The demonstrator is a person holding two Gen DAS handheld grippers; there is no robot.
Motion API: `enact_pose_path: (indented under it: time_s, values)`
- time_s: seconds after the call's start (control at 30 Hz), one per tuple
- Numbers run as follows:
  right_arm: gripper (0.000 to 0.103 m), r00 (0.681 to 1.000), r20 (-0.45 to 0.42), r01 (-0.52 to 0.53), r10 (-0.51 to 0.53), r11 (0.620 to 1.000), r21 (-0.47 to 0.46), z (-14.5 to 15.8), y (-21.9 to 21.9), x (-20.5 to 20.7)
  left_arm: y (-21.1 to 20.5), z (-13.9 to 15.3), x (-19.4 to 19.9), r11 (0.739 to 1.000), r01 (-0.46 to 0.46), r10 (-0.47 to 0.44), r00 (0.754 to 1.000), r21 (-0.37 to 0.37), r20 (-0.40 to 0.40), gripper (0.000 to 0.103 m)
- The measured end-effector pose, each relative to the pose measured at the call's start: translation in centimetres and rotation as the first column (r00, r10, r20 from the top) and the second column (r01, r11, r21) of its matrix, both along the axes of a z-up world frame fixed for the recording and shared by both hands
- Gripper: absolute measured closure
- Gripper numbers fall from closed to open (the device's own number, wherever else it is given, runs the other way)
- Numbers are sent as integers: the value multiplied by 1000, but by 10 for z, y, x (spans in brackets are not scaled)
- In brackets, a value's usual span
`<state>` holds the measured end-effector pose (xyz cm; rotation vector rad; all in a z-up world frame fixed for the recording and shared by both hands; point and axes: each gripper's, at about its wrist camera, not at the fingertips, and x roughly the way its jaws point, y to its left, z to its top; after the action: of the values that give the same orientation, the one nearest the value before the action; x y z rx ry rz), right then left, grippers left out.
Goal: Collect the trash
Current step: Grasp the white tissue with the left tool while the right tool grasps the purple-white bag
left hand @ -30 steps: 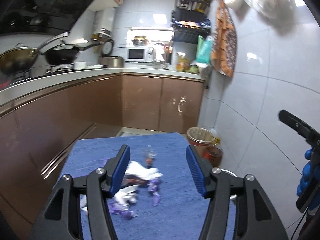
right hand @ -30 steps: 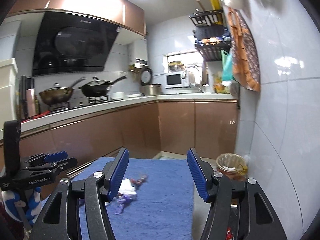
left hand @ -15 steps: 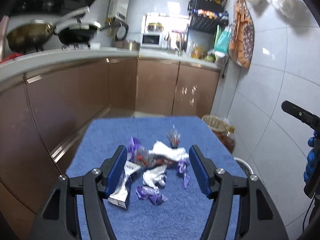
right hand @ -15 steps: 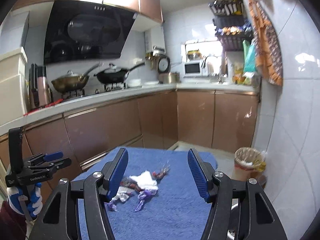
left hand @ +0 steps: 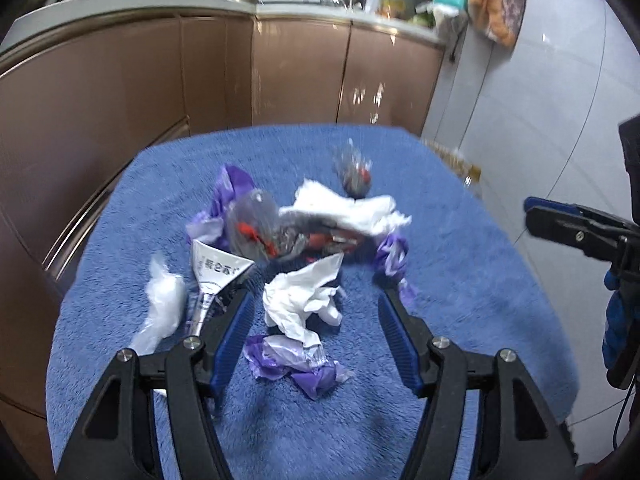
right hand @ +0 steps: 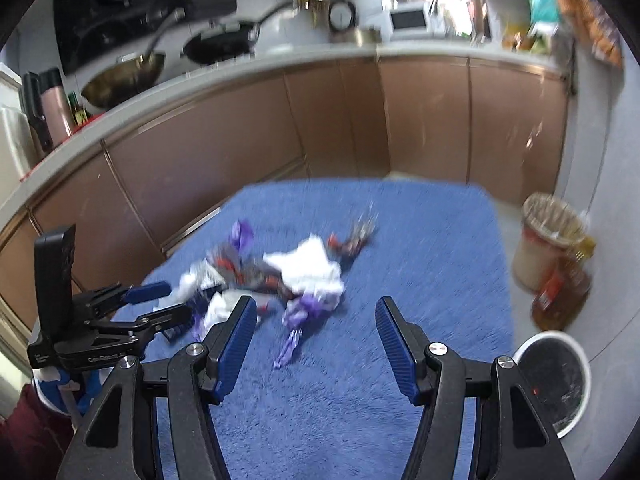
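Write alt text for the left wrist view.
The open left gripper hangs over a heap of trash on a blue towel: crumpled white tissue, purple wrappers, clear plastic. Brown cabinets stand behind; the right gripper enters at right.

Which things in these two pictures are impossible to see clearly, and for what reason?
- Printed wrapper, left wrist view: its text is blurred and its lower end lies behind the left gripper finger.
- Trash pile, right wrist view: motion blur merges the pieces; no count possible.
- White bin, right wrist view: partly behind the right gripper, contents dark.
- Lined basket, right wrist view: inside unclear.
- Person's gloved hand, left wrist view: cut off by the edge.
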<state>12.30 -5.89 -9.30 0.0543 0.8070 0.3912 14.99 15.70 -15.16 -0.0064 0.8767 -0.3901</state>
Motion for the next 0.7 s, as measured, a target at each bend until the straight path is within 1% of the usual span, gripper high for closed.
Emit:
enact_pose_path:
  time_s: [0.1,0.23,0.43,0.53,0.6,0.7]
  values:
    - [44,997,-72,-38,38,999,10,-27,11,19,-8,-13,13,999,15,-14,999,33,-32,40]
    - [44,987,-142,-75,77,997,18,-54,22,42,-16,-29,27,996,29,-23,997,82,-79,40]
    - [44,971,-224,-77,86,996,50,-82,31,73,-20,-42,43,995,28,-16,991,94,-131,41]
    - [44,964,-249,-79,92,995,62,-93,36,84,-22,-47,48,994,34,-19,991,107,-134,42]
    - [46,960,-266,-77,92,995,67,-101,38,90,-24,-52,51,992,35,-17,989,118,-150,50]
    - [54,952,-291,-70,92,994,85,-110,38,97,-26,-58,54,991,33,-11,986,129,-168,61]
